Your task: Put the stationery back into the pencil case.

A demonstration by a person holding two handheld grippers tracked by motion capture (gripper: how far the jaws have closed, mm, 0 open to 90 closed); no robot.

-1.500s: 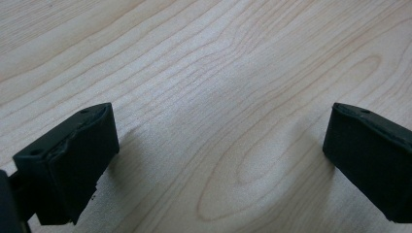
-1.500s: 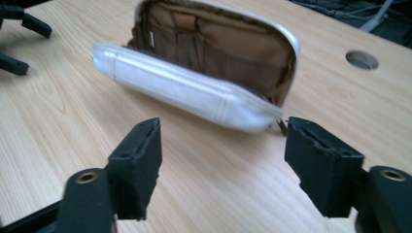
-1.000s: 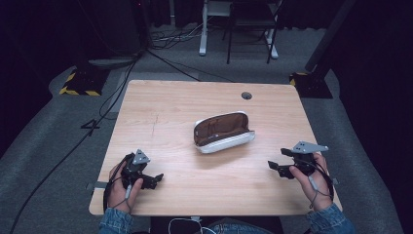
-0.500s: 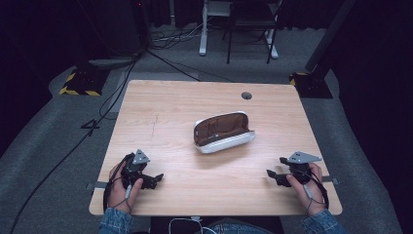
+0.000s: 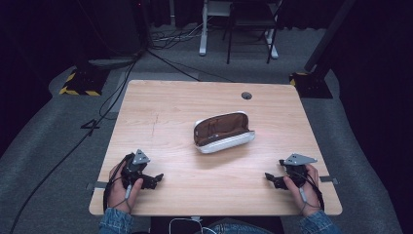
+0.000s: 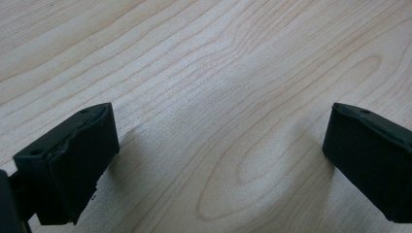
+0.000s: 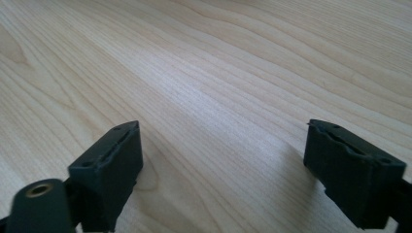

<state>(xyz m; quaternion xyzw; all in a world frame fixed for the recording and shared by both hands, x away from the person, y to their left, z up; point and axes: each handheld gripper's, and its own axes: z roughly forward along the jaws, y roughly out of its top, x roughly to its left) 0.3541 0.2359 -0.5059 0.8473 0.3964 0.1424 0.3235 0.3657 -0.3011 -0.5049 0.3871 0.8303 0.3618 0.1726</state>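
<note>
2 hand-held grippers rest low on the wooden worktop [image 5: 165, 102] near its front edge, well apart: the left hand-held gripper [image 5: 155, 179] and the right hand-held gripper [image 5: 271, 178], both with jaws spread wide around nothing. Between them, farther back, an open pouch [image 5: 223, 131] lies mid-worktop.

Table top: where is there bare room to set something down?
Bare wood lies behind the open pouch up to the cable hole, along the left and right edges of the table, and between the left gripper and right gripper. Only the centre is occupied.
</note>
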